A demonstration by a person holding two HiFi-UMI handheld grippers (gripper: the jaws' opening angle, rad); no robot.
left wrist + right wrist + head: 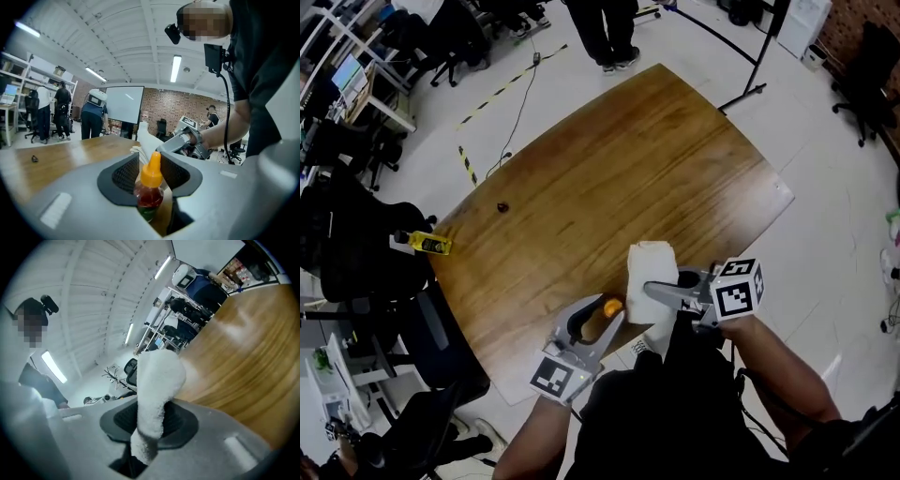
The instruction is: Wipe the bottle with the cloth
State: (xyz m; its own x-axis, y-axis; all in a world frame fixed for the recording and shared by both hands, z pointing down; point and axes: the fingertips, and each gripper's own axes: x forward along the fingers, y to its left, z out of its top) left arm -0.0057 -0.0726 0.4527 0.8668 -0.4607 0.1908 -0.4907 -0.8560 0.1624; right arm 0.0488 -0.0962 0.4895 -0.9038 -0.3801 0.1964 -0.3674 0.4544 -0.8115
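A small bottle [612, 307] with an orange cap and red contents stands between the jaws of my left gripper [602, 323], near the front edge of the wooden table [609, 169]. In the left gripper view the bottle [149, 187] is upright, and both pads of the gripper [150, 169] sit against its sides. My right gripper [652, 290] is shut on a white cloth [651, 270], which hangs just right of the bottle. The right gripper view shows the cloth [157, 390] pinched in the gripper [150, 420] and rising past its jaws. The left gripper view shows the cloth [144, 139] behind the cap.
A yellow object [429, 244] lies at the table's left edge and a small dark item [502, 207] sits further in. Black office chairs [356, 244] crowd the left side. A person [609, 37] stands beyond the far end of the table.
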